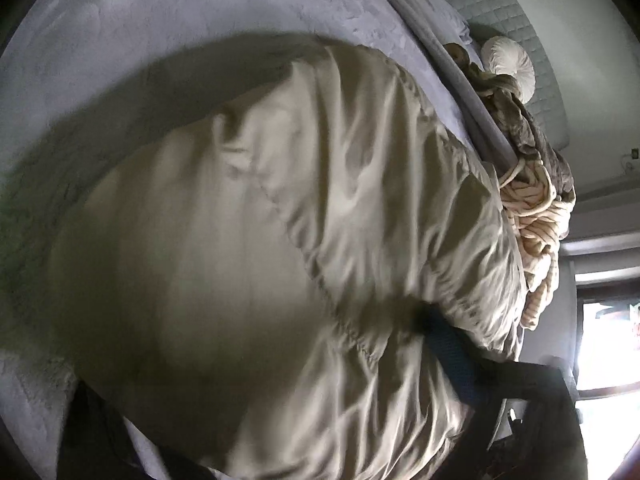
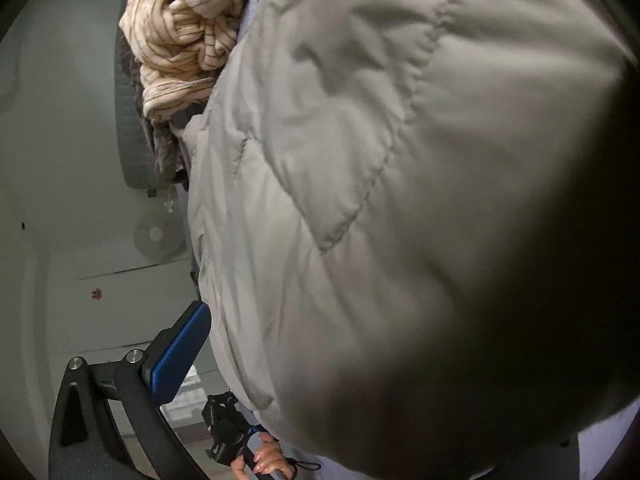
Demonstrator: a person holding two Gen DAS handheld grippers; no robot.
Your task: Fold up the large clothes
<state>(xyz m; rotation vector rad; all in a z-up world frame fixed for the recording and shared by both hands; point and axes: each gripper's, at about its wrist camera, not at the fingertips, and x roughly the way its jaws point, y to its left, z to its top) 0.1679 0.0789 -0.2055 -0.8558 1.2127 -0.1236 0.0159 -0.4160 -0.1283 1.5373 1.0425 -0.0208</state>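
A puffy beige quilted jacket (image 1: 280,240) lies bunched on the lavender bed sheet (image 1: 120,40) and fills both views. My left gripper (image 1: 260,360) has the jacket's bulk between its fingers. Its right blue pad (image 1: 452,360) digs into a fold, and the other finger is hidden under the fabric. In the right wrist view the jacket (image 2: 400,200) drapes over my right gripper (image 2: 320,320), which stands wide open. Its left blue pad (image 2: 180,352) is bare beside the jacket's edge, and its other finger is covered. A hand (image 2: 260,460) holds the left gripper (image 2: 228,428) low in that view.
A cream striped garment (image 1: 532,216) (image 2: 188,40) and a brown-grey garment (image 1: 536,136) are heaped at the bed's edge. A white round cushion (image 1: 508,68) leans on the quilted headboard (image 1: 520,20). A bright window (image 1: 608,340) is at the right.
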